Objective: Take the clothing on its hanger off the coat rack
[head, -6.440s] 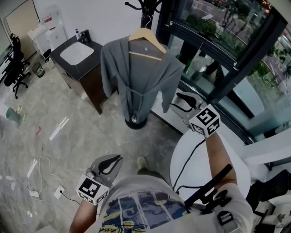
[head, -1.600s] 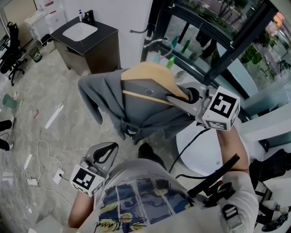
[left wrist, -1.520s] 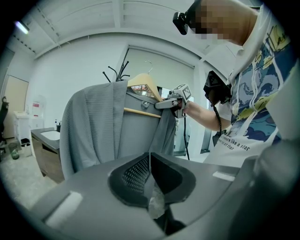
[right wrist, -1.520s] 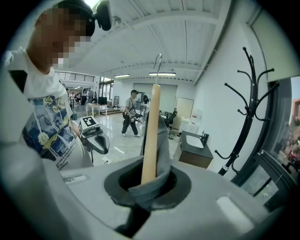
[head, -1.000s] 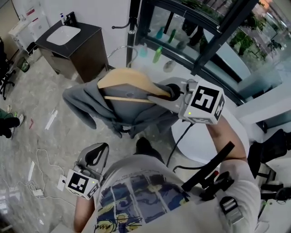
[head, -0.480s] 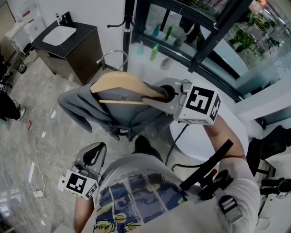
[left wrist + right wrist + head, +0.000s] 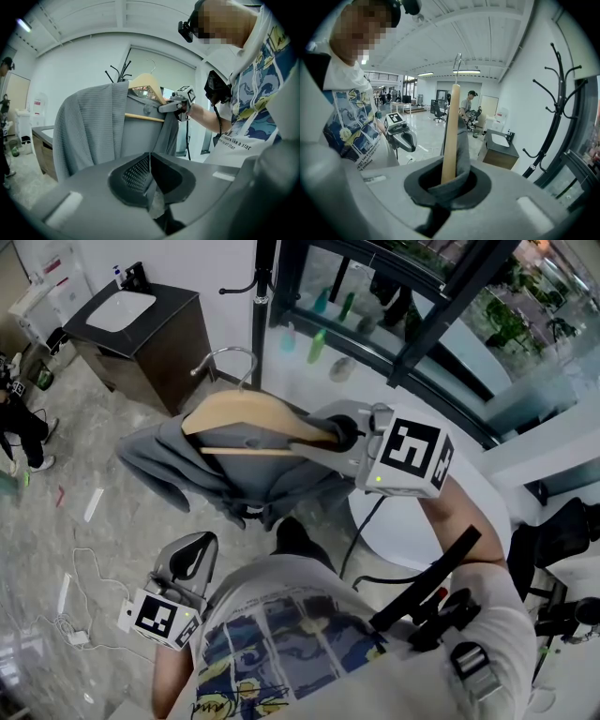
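Grey robe [image 7: 178, 460] on a pale wooden hanger [image 7: 246, 412]. Hangs clear of the coat rack [image 7: 260, 306], near the middle of the head view, with the metal hook [image 7: 225, 357] at 12 o'clock of the hanger, close to the rack's pole but apart from it. At 3 o'clock of the hanger, the right gripper [image 7: 343, 434]: clamps the wooden end, a fold of robe pinched between the jaws. Low at 7 o'clock, the left gripper [image 7: 192, 559]: jaws pressed together, holds nothing. At 10 o'clock, a dark sink cabinet [image 7: 159, 329].
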Tool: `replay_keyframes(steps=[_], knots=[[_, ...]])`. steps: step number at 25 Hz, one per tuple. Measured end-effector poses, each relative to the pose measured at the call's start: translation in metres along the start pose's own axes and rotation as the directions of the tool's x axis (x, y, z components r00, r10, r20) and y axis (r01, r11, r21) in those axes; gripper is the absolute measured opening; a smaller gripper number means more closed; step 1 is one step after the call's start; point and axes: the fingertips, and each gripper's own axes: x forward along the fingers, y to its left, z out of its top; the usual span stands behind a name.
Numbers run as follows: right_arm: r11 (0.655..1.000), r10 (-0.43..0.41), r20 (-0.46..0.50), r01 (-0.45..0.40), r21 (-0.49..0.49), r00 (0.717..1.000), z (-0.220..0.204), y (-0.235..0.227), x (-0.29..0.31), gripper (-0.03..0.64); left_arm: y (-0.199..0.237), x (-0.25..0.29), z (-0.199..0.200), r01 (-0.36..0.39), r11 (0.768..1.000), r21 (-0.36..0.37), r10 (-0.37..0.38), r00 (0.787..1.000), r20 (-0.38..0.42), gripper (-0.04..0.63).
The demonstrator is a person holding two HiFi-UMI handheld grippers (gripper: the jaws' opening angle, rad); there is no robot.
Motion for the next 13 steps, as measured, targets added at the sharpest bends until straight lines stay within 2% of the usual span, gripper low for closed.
replay_keyframes(steps=[13], knots=[[1.0,-0.009,-0.012,0.009,0.001,1.0,-0.0045,-0.0013,-0.0003,0.008,-0.0035,0.0018,-0.0028,0.008,1.0,-0.003,-0.008,1.0,-0.01,0.014]])
